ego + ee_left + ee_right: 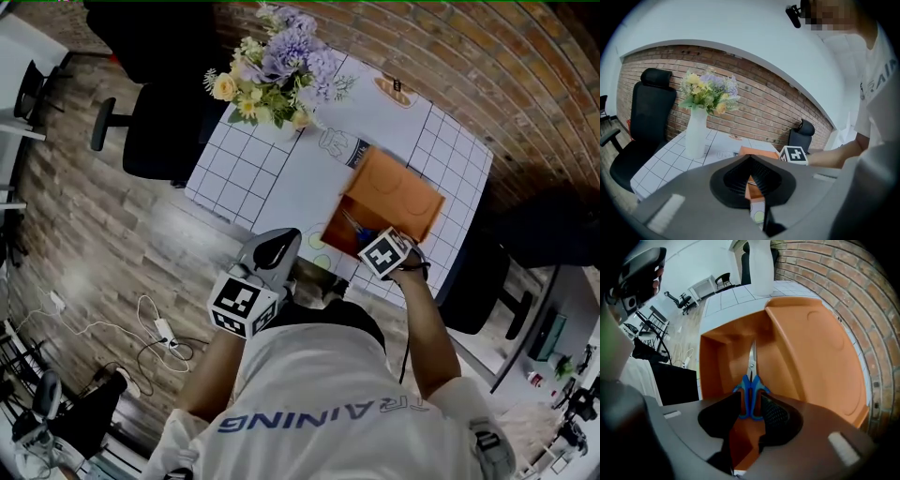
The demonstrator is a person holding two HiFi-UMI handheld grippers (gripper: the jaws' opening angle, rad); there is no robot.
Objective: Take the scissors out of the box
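An orange box (pixel 349 246) lies open on the white grid table (pixel 246 164), its lid (pixel 398 192) folded back. Blue-handled scissors (pixel 751 383) lie flat inside the box (pixel 717 366), blades pointing away from me; in the head view the scissors (pixel 355 226) show as a blue streak. My right gripper (pixel 750 405) points straight down into the box, open, with the blue handles between its fingers and not pressed. From the head view, my right gripper (pixel 368 237) hangs over the box's near end. My left gripper (pixel 284 241) hovers off the table's near edge, left of the box, and its jaws (pixel 751 161) look shut and empty.
A white vase of flowers (pixel 272 70) stands at the table's far side, beyond the box. Black office chairs (pixel 155 131) stand left of the table and another (pixel 492 281) to its right. Cables (pixel 155 333) lie on the wood floor. A brick wall (pixel 764 101) runs behind the table.
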